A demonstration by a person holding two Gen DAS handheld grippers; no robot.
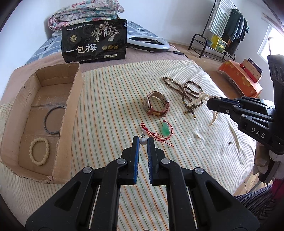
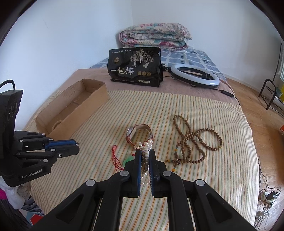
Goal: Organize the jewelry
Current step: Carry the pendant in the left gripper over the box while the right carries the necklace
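My left gripper (image 1: 143,141) is shut on a small pearl earring (image 1: 143,141), held just above the striped cloth; it also shows in the right wrist view (image 2: 75,144). My right gripper (image 2: 145,157) is shut on a white pearl necklace (image 2: 144,149), which hangs from its jaws (image 1: 213,116). A red-strapped watch (image 1: 156,106), a green jade pendant on red cord (image 1: 165,130) and a brown bead necklace (image 1: 188,92) lie on the cloth. The cardboard box (image 1: 69,110) at left holds a dark bangle (image 1: 53,119) and a cream bead bracelet (image 1: 39,152).
A black snack bag (image 1: 95,41) stands behind the box, with a ring light (image 1: 147,41) and folded quilt (image 1: 85,16) beyond. The bed's right edge drops to the wood floor, where an orange box (image 1: 241,78) and clothes rack (image 1: 223,26) stand.
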